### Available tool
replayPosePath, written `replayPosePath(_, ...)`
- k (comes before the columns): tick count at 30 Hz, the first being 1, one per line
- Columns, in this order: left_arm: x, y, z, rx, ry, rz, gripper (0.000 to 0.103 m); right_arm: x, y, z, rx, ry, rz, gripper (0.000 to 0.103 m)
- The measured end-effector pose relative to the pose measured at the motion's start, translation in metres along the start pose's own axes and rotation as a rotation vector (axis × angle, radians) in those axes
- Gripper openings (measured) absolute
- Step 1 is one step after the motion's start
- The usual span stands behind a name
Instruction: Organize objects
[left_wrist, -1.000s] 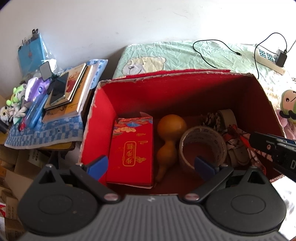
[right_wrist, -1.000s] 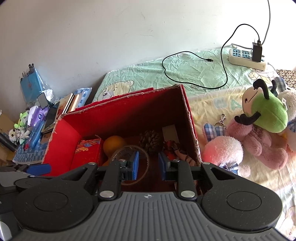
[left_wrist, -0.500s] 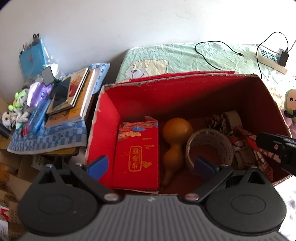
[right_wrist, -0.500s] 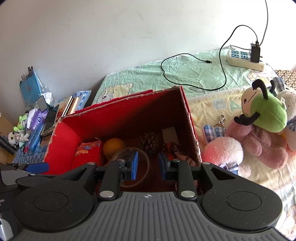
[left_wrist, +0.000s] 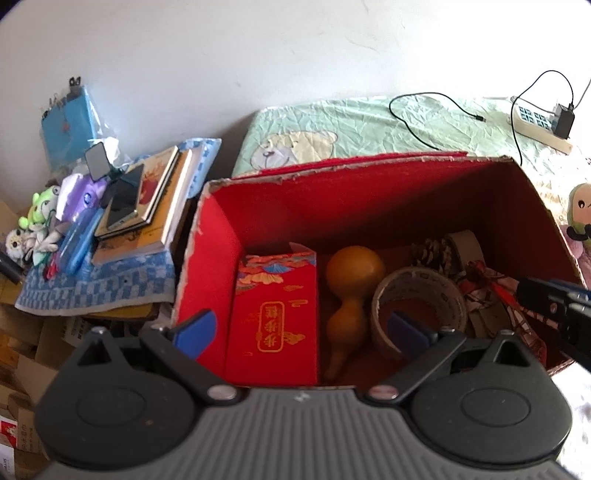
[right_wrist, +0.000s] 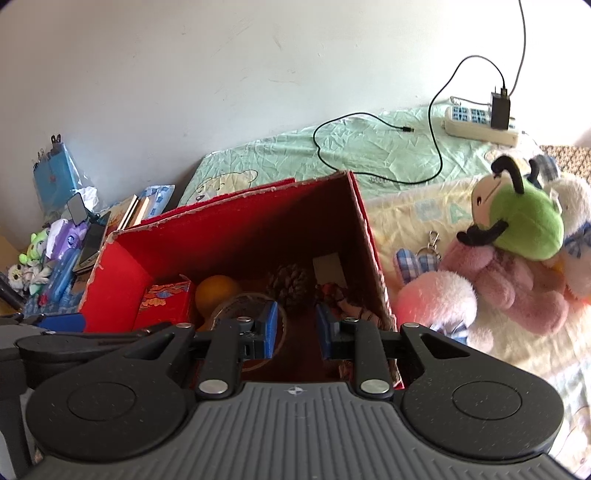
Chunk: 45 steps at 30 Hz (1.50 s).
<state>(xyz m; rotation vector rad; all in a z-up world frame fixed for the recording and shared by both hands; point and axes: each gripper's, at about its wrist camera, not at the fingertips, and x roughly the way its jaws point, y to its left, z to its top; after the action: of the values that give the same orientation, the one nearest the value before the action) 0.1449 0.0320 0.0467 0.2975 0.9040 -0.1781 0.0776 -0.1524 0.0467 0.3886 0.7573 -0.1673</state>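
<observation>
We see one red cardboard box (left_wrist: 214, 258) on the bed, holding one red packet box (left_wrist: 275, 314), one gourd (left_wrist: 351, 284), one tape roll (left_wrist: 417, 295) and one pine cone (right_wrist: 290, 282). Our left gripper (left_wrist: 301, 330) gapes wide and empty above it; our right gripper (right_wrist: 293, 328) stands narrowly parted, empty. Three plush toys (right_wrist: 517, 258) lie beside the box.

A white power strip (right_wrist: 480, 123) with a black charger (right_wrist: 500, 110) plugged into it lies on the pale green crinkled bed sheet (right_wrist: 369, 147), and a thin black cable (right_wrist: 373, 118) loops across the sheet beside it. At the left, a blue checked cloth (left_wrist: 96, 284) carries a stack of books (left_wrist: 155, 210) with a dark phone (left_wrist: 123, 201) on top. A blue plastic pouch (left_wrist: 68, 125) leans against the white wall (left_wrist: 258, 48) behind them.
</observation>
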Motion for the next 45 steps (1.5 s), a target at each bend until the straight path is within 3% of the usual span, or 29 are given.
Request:
replayPosePath(4,-0.011,0.005,0.003,-0.013,-0.061,0.047,0.1,-0.003,0.003,0.002,-0.001,-0.021,-0.004,0.026)
replayPosePath(9,-0.015,0.007,0.0,-0.015,-0.072,0.0,0.1,-0.015,-0.001,-0.003,0.015,-0.072,0.02,0.026)
replayPosePath(13,-0.017,0.006,-0.001,-0.027,-0.036,-0.078,0.099,-0.015,-0.005,-0.003,0.014,-0.035,0.023,0.026)
replayPosePath(16,-0.021,0.002,0.0,-0.028,-0.039,-0.06,0.099,-0.02,0.0,-0.003,-0.001,-0.042,0.014,0.026)
replayPosePath(19,-0.022,0.001,-0.002,-0.029,-0.011,-0.09,0.099,-0.026,-0.001,-0.005,0.016,-0.051,0.017,0.026)
replayPosePath(23,-0.02,0.003,-0.008,-0.045,0.028,-0.094,0.099,-0.031,0.001,-0.013,-0.01,-0.076,-0.055,0.026)
replayPosePath(27,-0.031,0.006,-0.012,-0.039,0.014,-0.052,0.1,-0.035,0.005,-0.01,-0.034,-0.087,-0.066,0.026)
replayPosePath(31,-0.035,0.01,-0.017,-0.044,0.049,-0.065,0.1,-0.041,0.016,-0.015,-0.084,-0.124,-0.102,0.026)
replayPosePath(35,-0.037,0.013,-0.024,-0.06,0.084,-0.086,0.1,-0.043,0.019,-0.019,-0.093,-0.1,-0.068,0.026)
replayPosePath(40,-0.046,0.014,-0.031,-0.061,0.071,-0.07,0.1,-0.05,0.026,-0.019,-0.108,-0.122,-0.058,0.026)
replayPosePath(45,-0.044,0.011,-0.04,-0.057,0.101,-0.082,0.1,-0.052,0.021,-0.025,-0.067,-0.065,-0.005,0.027)
